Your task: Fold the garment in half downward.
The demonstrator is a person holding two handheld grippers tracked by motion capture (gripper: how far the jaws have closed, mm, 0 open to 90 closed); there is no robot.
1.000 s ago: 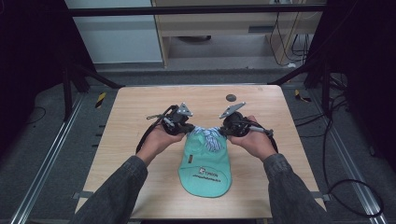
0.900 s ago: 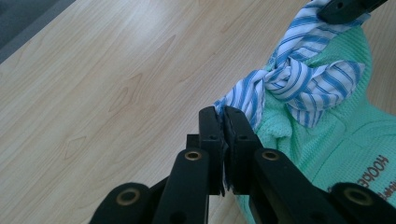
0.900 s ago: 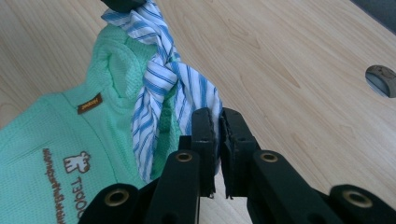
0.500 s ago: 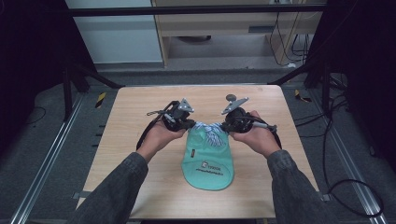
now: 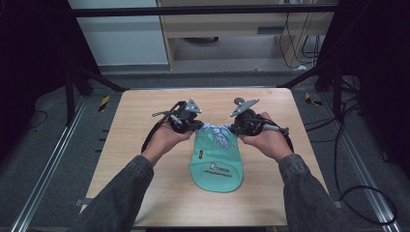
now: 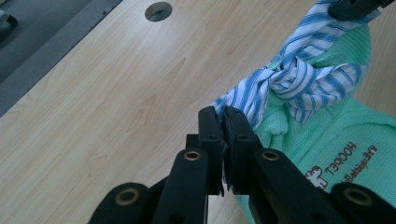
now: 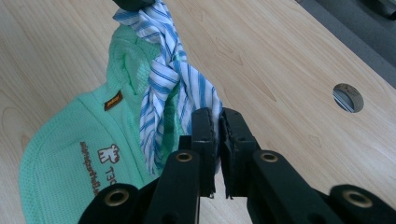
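Centrally, both grippers [image 5: 197, 124] [image 5: 234, 128] pinch striped ties [image 6: 285, 79] above mid-table [image 5: 145, 106].

Bare desk [image 5: 145, 159] left, right and far of the green cap [image 5: 216, 164], round hole [image 5: 239, 101] at far edge, both hand-held grippers flanking the cap's far end, striped cloth [image 5: 218, 134] stretched between them

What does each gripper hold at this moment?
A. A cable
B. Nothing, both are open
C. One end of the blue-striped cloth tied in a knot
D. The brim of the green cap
C: the left gripper and the right gripper are each shut on an end of the striped cloth, knotted over the green cap.
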